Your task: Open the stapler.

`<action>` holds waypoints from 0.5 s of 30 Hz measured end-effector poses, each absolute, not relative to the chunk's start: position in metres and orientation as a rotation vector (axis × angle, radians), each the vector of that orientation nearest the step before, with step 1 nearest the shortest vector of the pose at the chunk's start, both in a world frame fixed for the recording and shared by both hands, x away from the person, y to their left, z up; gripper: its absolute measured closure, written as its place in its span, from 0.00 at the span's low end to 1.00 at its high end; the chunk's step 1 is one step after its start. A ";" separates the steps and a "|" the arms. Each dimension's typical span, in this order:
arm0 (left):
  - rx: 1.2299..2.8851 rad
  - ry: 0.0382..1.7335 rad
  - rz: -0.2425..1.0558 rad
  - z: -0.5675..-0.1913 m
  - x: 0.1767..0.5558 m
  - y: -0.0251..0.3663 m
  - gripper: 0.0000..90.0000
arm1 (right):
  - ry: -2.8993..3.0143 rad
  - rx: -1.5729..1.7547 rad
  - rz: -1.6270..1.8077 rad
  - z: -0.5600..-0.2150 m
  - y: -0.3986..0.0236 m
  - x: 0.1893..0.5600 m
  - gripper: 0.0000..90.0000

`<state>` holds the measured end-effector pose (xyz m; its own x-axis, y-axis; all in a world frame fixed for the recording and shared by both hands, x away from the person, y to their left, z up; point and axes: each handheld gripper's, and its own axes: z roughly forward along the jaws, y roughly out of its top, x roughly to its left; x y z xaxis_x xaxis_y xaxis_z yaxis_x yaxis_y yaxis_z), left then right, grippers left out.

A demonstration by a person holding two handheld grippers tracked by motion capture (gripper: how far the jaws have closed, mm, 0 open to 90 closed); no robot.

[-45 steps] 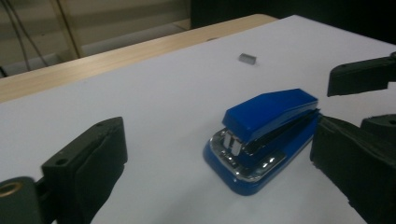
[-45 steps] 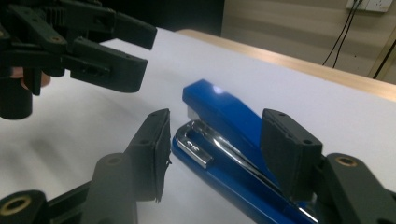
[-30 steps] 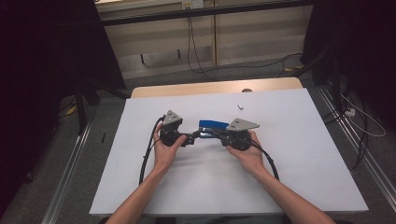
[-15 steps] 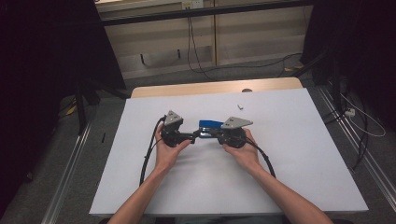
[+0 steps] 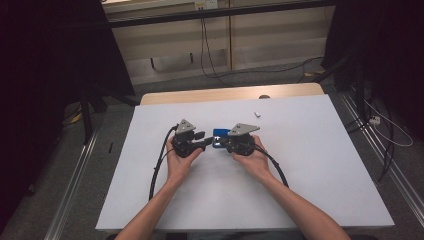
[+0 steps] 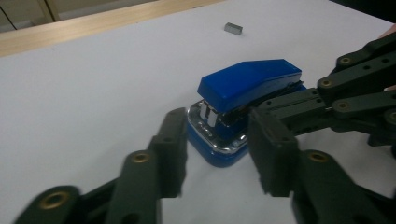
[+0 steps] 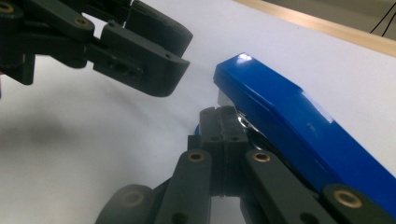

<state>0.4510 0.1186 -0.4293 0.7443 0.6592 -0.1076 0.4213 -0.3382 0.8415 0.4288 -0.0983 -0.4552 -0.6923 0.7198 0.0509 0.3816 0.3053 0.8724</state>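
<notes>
Left gripper, black, jaws just been closing, part spread, front end of stapler between them, pads not clearly touching. Blue plastic stapler with chrome base lies mid white table, between both grippers. Right gripper jaws pressed together, tips against the stapler's side under its top. Small grey block well behind.
</notes>
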 end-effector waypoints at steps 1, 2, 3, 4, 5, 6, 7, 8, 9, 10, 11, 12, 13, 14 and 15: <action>1.986 0.812 0.300 -0.430 0.451 0.118 0.73 | 2.237 0.989 1.335 -0.455 -0.098 0.429 1.00; 1.986 0.812 0.300 -0.430 0.451 0.118 0.79 | 2.242 0.989 1.327 -0.456 -0.097 0.430 1.00; 1.995 0.805 0.293 -0.430 0.451 0.118 0.79 | 2.242 0.989 1.327 -0.456 -0.097 0.430 1.00; 1.997 0.806 0.292 -0.430 0.451 0.117 0.82 | 2.244 0.989 1.321 -0.456 -0.096 0.430 1.00; 2.006 0.804 0.289 -0.431 0.451 0.116 0.85 | 2.249 0.993 1.315 -0.456 -0.096 0.431 1.00; 2.017 0.798 0.292 -0.432 0.452 0.115 0.88 | 2.256 0.991 1.307 -0.457 -0.095 0.432 1.00; 2.022 0.799 0.291 -0.432 0.452 0.114 0.95 | 2.265 0.988 1.289 -0.457 -0.093 0.433 1.00; 2.031 0.795 0.294 -0.433 0.453 0.112 0.98 | 2.271 0.982 1.281 -0.457 -0.091 0.434 1.00; 2.031 0.795 0.294 -0.433 0.453 0.112 1.00 | 2.271 0.982 1.281 -0.457 -0.091 0.434 1.00; 2.033 0.799 0.299 -0.434 0.454 0.111 1.00 | 2.277 0.975 1.258 -0.456 -0.090 0.434 1.00; 2.033 0.819 0.301 -0.435 0.455 0.111 1.00 | 2.276 0.979 1.254 -0.456 -0.089 0.435 1.00; 2.033 0.819 0.301 -0.435 0.455 0.111 1.00 | 2.276 0.979 1.254 -0.456 -0.089 0.435 1.00; 2.034 0.828 0.296 -0.436 0.456 0.110 1.00 | 2.274 0.985 1.246 -0.457 -0.090 0.436 1.00; 2.031 0.833 0.300 -0.436 0.456 0.110 1.00 | 2.275 0.987 1.238 -0.457 -0.090 0.436 1.00; 2.033 0.835 0.309 -0.436 0.457 0.111 1.00 | 2.270 0.994 1.237 -0.458 -0.090 0.437 1.00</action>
<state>0.4574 0.1108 -0.4359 0.7418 0.6638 -0.0953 0.4422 -0.3772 0.8137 0.4367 -0.0899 -0.4577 -0.6828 0.7305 0.0120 0.4062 0.3659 0.8373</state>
